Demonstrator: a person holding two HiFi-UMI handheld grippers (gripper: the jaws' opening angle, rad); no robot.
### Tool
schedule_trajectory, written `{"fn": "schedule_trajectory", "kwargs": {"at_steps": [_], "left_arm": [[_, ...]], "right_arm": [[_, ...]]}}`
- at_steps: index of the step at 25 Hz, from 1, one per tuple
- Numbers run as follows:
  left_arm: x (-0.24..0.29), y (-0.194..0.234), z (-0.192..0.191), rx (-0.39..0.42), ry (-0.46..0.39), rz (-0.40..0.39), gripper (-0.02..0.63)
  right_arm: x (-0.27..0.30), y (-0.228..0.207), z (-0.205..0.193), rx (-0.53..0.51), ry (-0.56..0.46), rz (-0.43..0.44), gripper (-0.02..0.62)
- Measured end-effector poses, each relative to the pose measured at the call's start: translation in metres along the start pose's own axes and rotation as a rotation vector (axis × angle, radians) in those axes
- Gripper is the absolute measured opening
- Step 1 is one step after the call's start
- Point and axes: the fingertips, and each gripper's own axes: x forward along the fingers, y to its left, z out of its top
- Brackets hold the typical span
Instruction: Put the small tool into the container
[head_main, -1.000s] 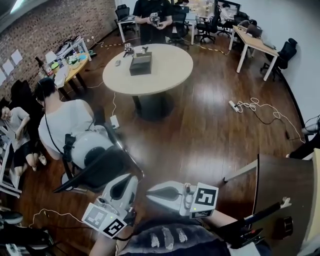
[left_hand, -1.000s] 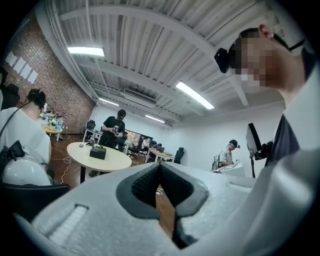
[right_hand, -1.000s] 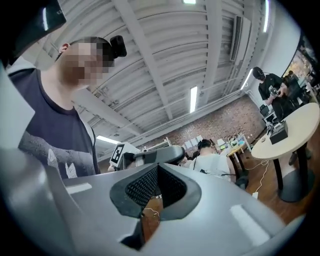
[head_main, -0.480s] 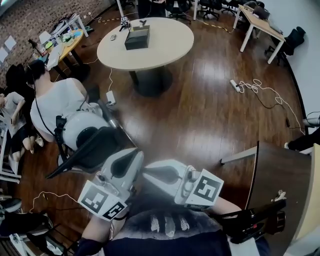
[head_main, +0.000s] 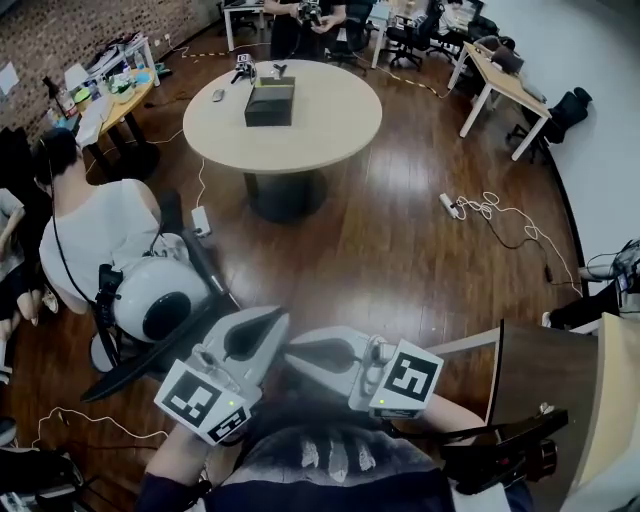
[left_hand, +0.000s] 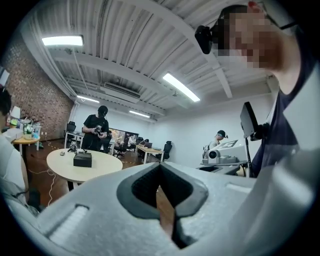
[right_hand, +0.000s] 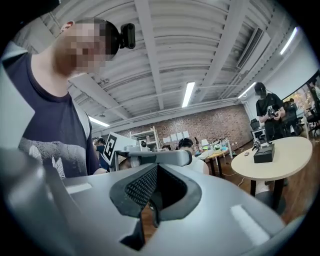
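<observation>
Evidently the approach step: left gripper and right gripper, fingers pressed together, empty; next, reach the desk and container.

Wood floor ahead: broad open lane up to round table.

Left of lane: seated person and white-backed chair. The chair's dark frame reaches close to the left gripper, so it is tight on that side.

Right of lane: dark desk, its corner near.

Cables lie flat on the floor beyond the desk.

Tabletop is bare on the near and right parts. Box stands toward its far left, with small items at the rim behind.

Standing person is just past the far rim. Light desk is well apart, far right.
</observation>
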Motion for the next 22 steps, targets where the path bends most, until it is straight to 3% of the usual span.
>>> {"fn": "schedule_trajectory", "kwargs": {"at_steps": [4, 8, 16, 19, 22], "left_arm": [[-0.002, 0.040, 0.008, -0.030, -0.042, 0.018, -0.006], [0.006, 0.069, -0.007, 0.005, -0.005, 0.013, -0.005], [0.034, 0.085, -0.003, -0.044, -0.062, -0.082, 0.000], [0.045, 0.090, -0.007, -0.094, -0.056, -0.087, 0.000], [0.057, 0.084, -0.010, -0.089, -0.035, -0.126, 0.000]], "right_arm": [[0.031, -0.023, 0.005, -0.070, 0.026, -0.027, 0.003], [0.048, -0.050, -0.012, -0.079, 0.091, -0.110, 0.003], [0.040, -0.083, -0.001, -0.034, 0.029, -0.268, 0.002], [0.021, -0.095, 0.008, -0.015, -0.021, -0.347, 0.002], [-0.004, -0.102, 0.006, -0.003, -0.054, -0.419, 0.002]]}}
